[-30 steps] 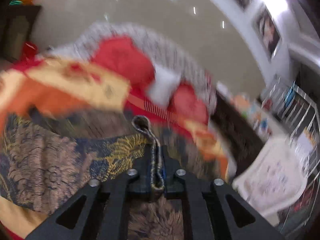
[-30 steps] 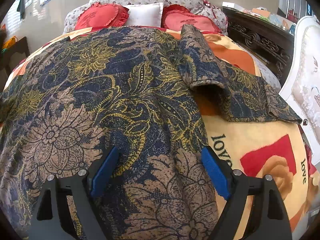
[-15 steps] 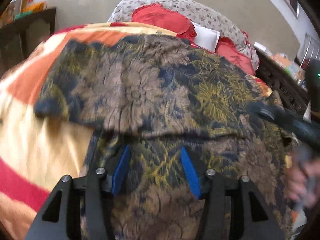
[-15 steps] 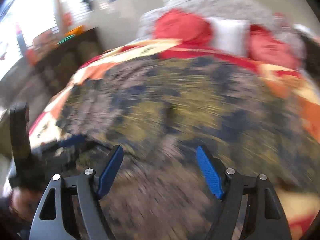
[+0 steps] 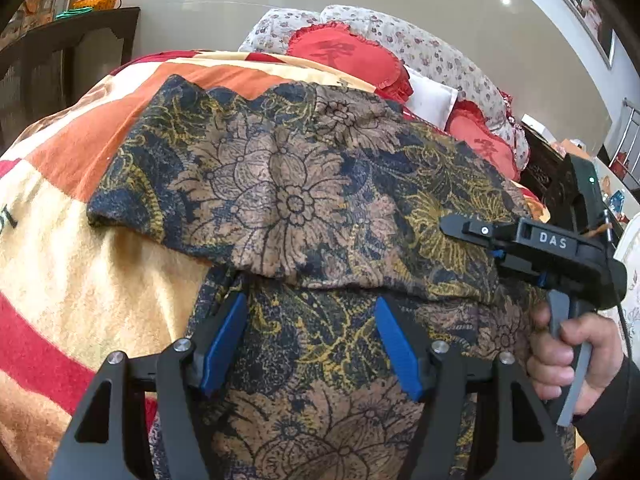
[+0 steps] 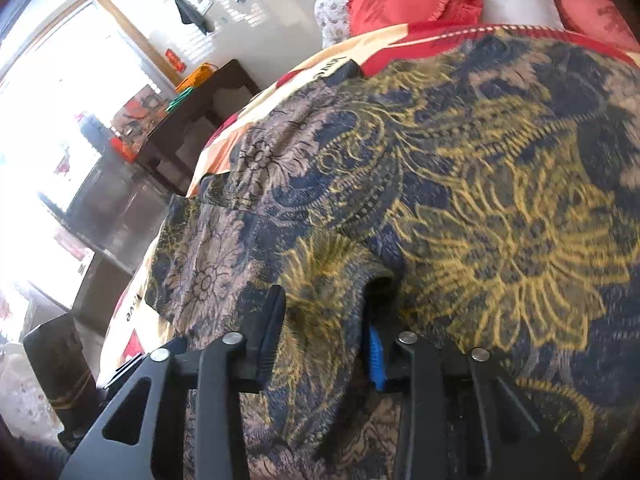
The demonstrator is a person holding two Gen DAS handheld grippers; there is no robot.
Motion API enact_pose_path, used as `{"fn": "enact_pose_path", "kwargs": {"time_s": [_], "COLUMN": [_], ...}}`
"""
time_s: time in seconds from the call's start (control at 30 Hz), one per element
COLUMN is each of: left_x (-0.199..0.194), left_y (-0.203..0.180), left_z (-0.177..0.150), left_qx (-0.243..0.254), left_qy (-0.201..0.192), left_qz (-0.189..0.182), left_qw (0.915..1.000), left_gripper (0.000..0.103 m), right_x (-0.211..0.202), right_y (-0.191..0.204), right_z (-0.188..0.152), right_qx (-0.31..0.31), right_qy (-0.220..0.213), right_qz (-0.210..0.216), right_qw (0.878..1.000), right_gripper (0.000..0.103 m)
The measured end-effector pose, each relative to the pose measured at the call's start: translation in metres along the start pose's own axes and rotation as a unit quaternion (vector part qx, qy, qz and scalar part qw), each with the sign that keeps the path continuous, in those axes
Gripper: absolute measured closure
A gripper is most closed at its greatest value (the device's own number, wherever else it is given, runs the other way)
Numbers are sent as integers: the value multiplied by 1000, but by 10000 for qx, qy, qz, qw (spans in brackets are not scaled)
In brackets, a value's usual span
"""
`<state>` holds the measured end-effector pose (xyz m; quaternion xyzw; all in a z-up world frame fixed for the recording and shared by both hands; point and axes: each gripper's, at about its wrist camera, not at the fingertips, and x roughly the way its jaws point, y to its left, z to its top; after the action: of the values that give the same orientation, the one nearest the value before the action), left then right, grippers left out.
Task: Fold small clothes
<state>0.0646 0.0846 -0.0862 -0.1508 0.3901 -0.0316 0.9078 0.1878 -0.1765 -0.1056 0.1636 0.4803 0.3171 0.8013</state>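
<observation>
A dark blue garment (image 5: 288,200) with tan and gold flowers lies spread on the bed; one part is folded over the body. My left gripper (image 5: 310,304) hovers just over its near part. The jaws are opening, with flat cloth beneath and nothing pinched. My right gripper (image 6: 322,300) is closing on a raised ridge of the same garment (image 6: 500,200), which bulges up between its pads. In the left wrist view the right gripper (image 5: 452,226) reaches in from the right over the garment, held by a hand (image 5: 576,352).
An orange, cream and red blanket (image 5: 80,248) covers the bed under the garment. Red cushions (image 5: 348,56) and a white pillow (image 5: 432,96) lie at the head. A dark wooden cabinet (image 6: 192,120) stands beside the bed near a bright window.
The left gripper let go of the cloth edge it held up, came down and opened over the garment. The right gripper swung left across the bed and closed on a fold.
</observation>
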Motion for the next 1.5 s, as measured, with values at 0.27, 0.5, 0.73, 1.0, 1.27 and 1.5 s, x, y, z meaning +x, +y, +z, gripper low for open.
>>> {"fn": "enact_pose_path", "kwargs": {"time_s": [0.27,0.5,0.73,1.0,1.27,1.5], "left_x": [1,2,4,4,4,4], "left_y": [-3,-5,-7,-6,-5,-4], "left_z": [0,1,0,0,1,1], "left_qx": [53,92,113,112,103,110], "left_qy": [26,40,57,57,58,62], "left_qz": [80,136,168,166,151,153], "left_qw": [10000,9999,9998,9998,9998,9998], "left_gripper": [32,32,32,32,32,32], "right_x": [-4,-3,0,-23,-108,-153], "right_y": [12,-6,-16,4,-74,-113], "right_z": [-4,-18,-1,6,-11,-34], "right_qx": [-30,845,1003,110,906,1661], "right_qy": [-66,-3,-41,-577,-1085,-1103], "right_qz": [-706,-160,-150,-1862,-2374,-2460], "right_qw": [9975,9963,9948,9807,9611,9485], "right_gripper": [86,86,97,103,103,103]}}
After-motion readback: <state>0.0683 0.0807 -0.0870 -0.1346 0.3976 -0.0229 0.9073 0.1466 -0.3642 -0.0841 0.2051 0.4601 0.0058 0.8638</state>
